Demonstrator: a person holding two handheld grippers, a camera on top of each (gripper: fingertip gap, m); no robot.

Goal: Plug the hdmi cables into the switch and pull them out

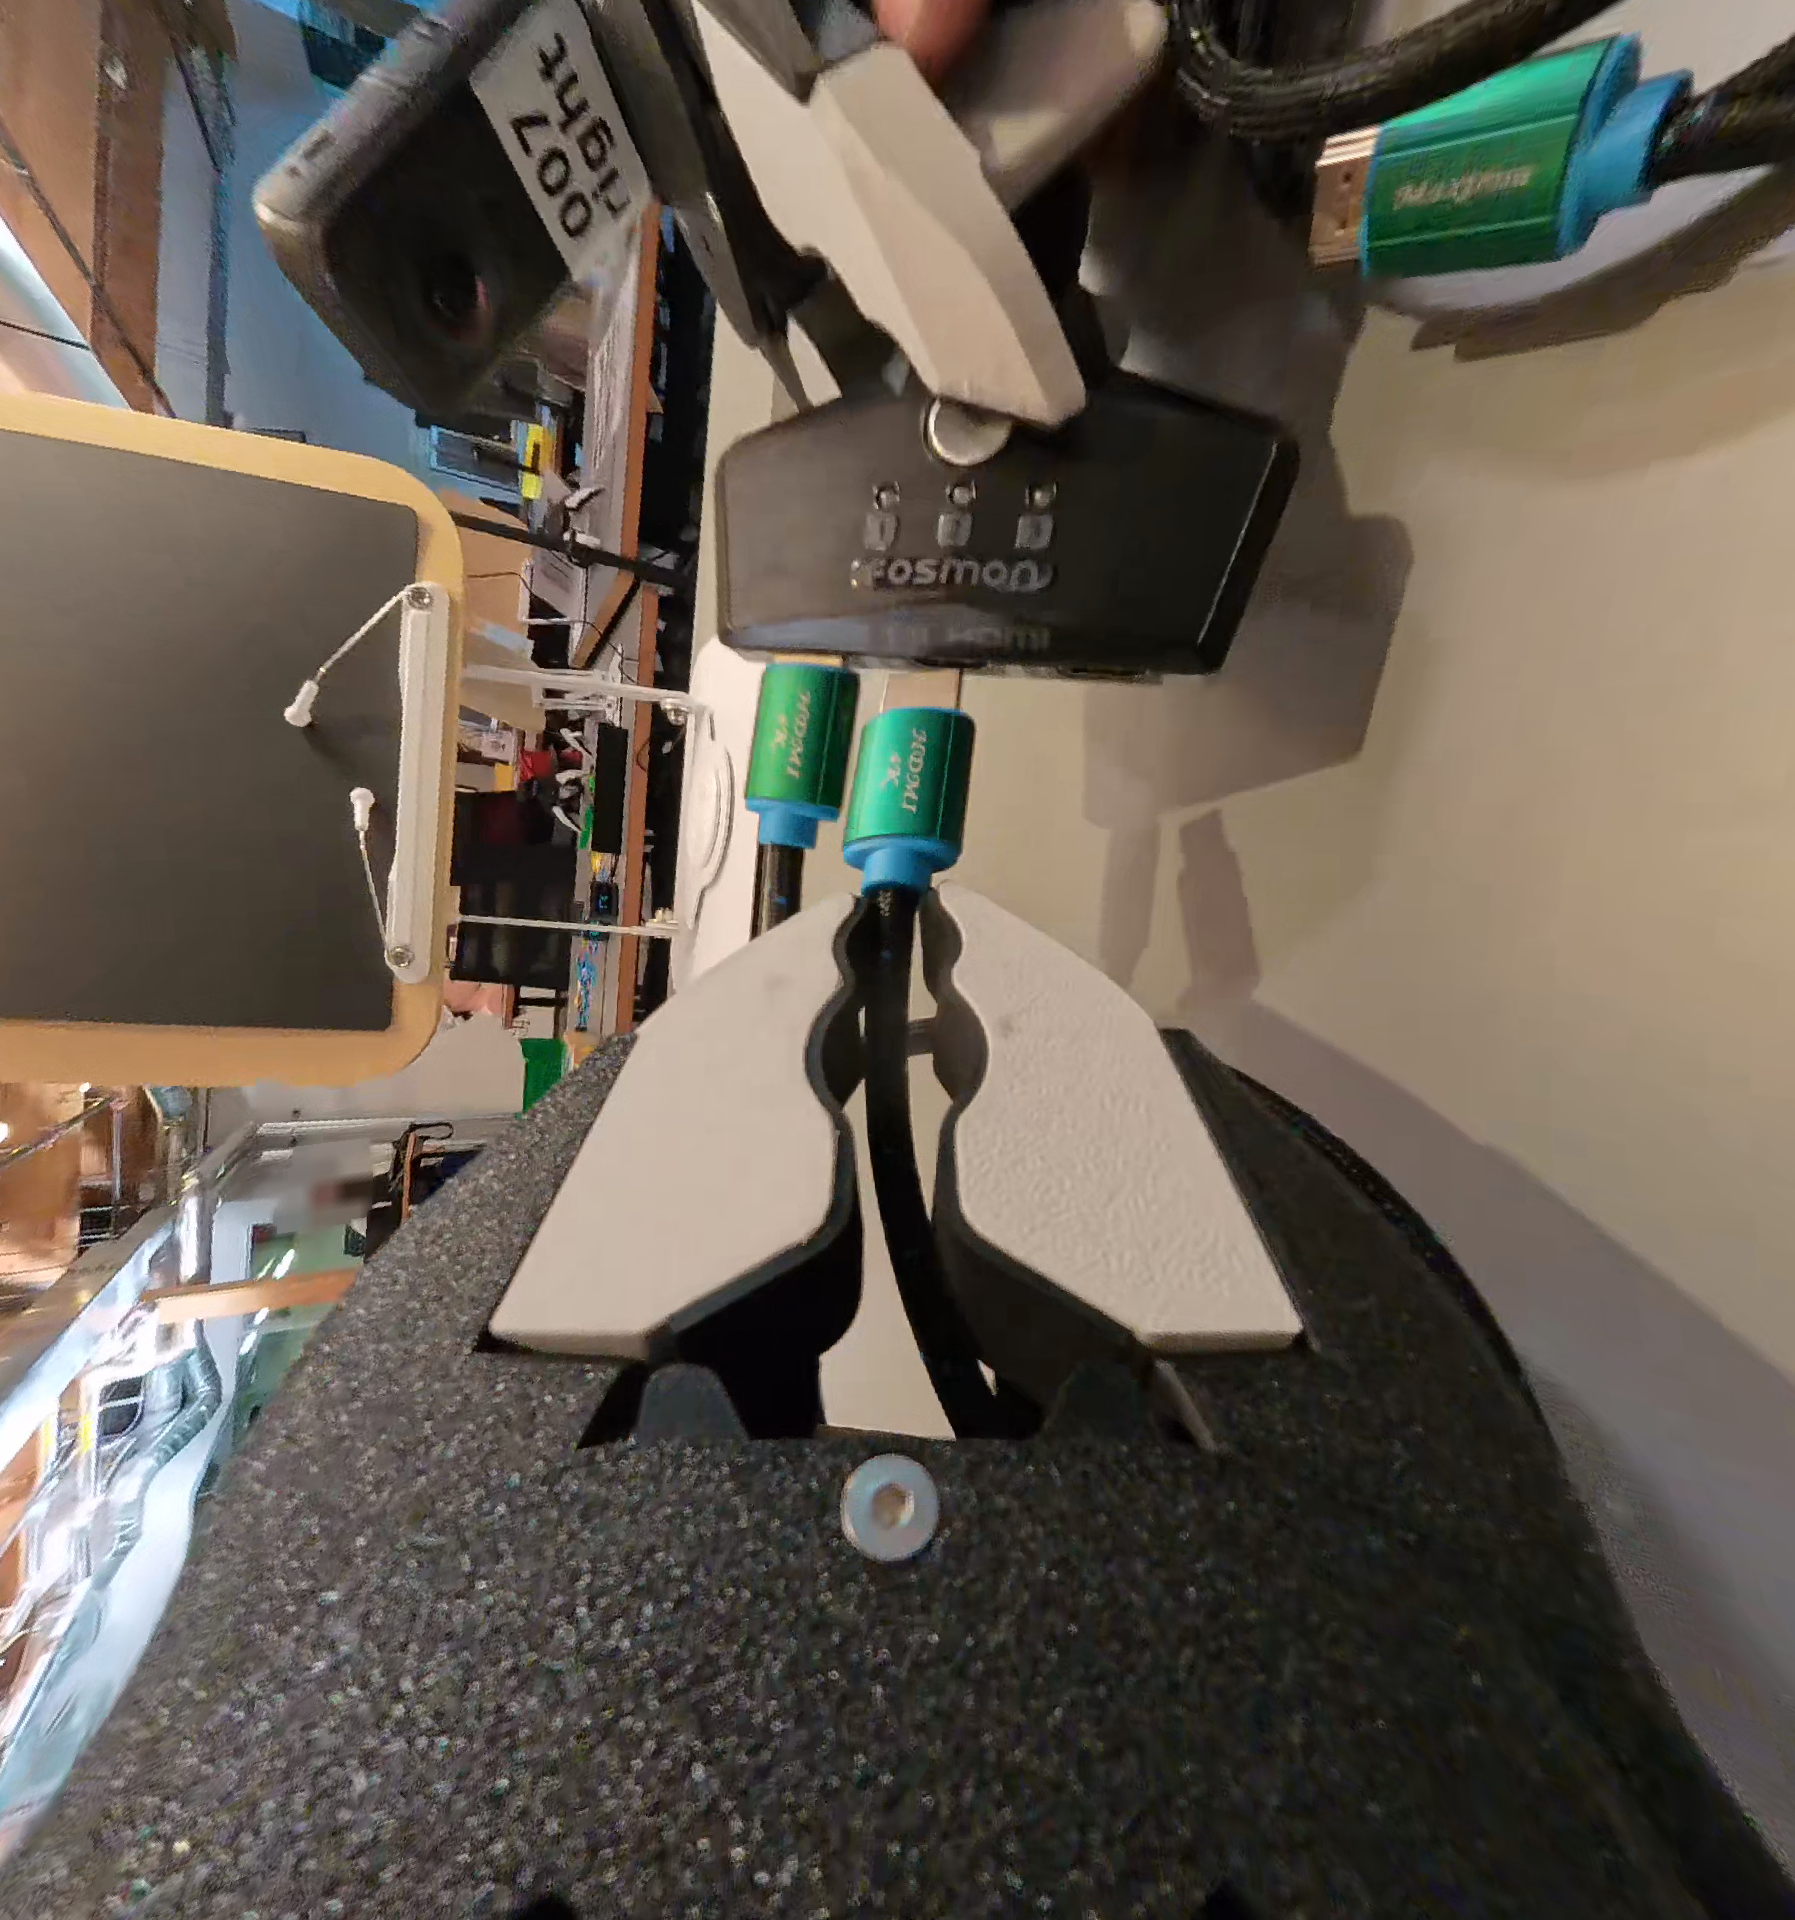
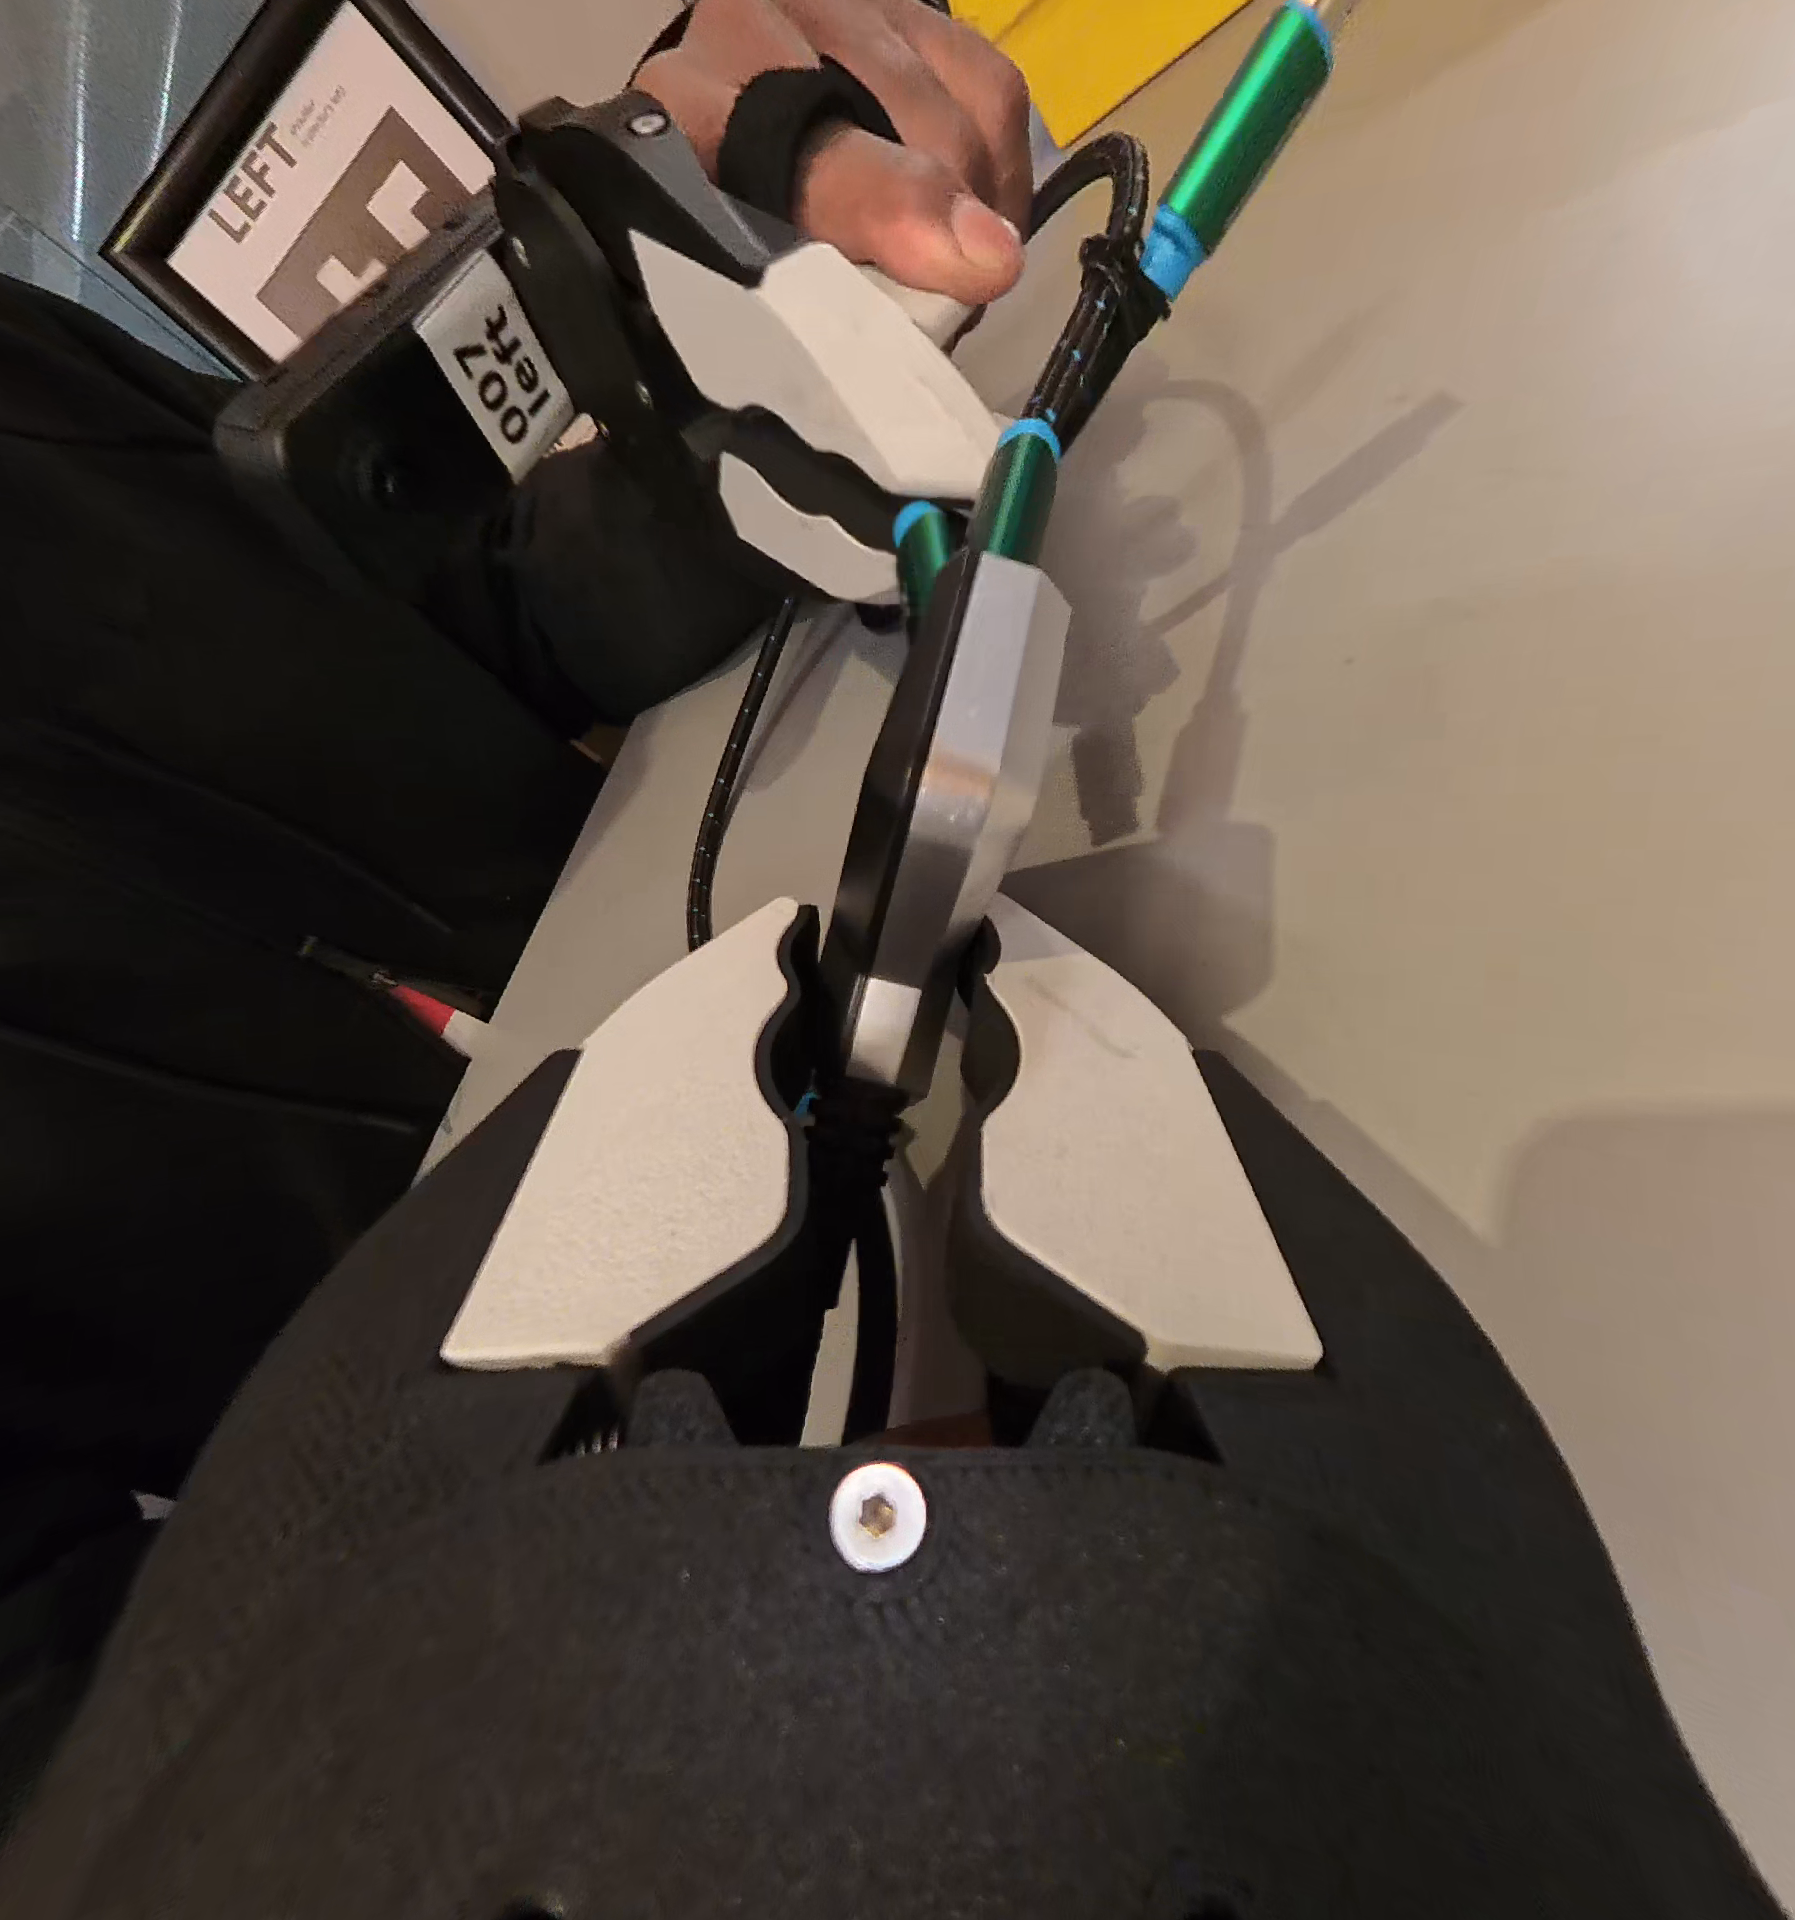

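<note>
- The left gripper (image 1: 895, 914) is clamped on a black cable (image 1: 898, 1039), just behind its green plug (image 1: 908, 790).
- That plug sits partly in the black switch (image 1: 997, 540), beside a second seated plug (image 1: 801, 743).
- The right gripper (image 2: 888, 997) pinches the switch (image 2: 960, 748) above the pale bench (image 2: 1495, 623).

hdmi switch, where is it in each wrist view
Left wrist view: the hdmi switch is above centre, its dark face toward the camera, two green plugs at its lower edge, the right gripper on its upper edge.
Right wrist view: the switch is at centre, seen edge-on, running up from between this gripper's fingers.
Shared landmark: the two green plugs side by side at the switch's port edge.
</note>
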